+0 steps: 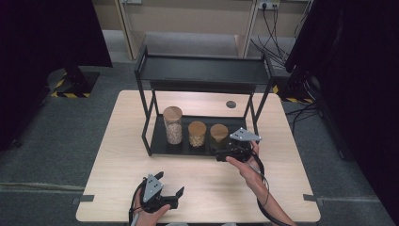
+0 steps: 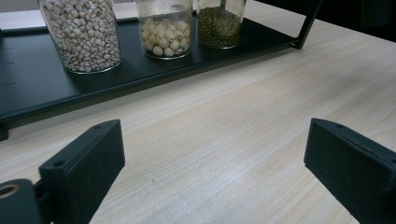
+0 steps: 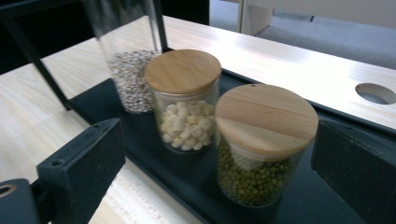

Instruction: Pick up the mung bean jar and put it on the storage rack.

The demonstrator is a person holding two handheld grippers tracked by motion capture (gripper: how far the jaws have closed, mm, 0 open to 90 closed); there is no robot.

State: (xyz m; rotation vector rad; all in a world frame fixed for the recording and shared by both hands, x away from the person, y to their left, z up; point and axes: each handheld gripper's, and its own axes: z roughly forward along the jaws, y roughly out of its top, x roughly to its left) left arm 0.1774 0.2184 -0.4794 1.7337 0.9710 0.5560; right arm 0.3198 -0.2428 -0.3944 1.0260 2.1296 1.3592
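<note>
Three glass jars on rack's lower shelf; green-bean jar (image 3: 261,154) nearest, between wide-open, empty right tool (image 3: 219,172) jaws. Glass smooth, heavyish, breakable; wooden lid loose. Grip mid-body, not lid.

A black two-tier rack (image 1: 203,70) is set on the far half of a light wooden table (image 1: 117,155). On its lower shelf three wood-lidded jars are lined up: a tall jar (image 1: 173,125) at the left, a middle jar (image 1: 197,134) beside it, and a right jar (image 1: 219,134). The right gripper (image 1: 222,154) is held just in front of the right jar, at the shelf's edge. The left gripper (image 1: 170,184) is kept near the table's near edge, its jaws spread over bare wood.
</note>
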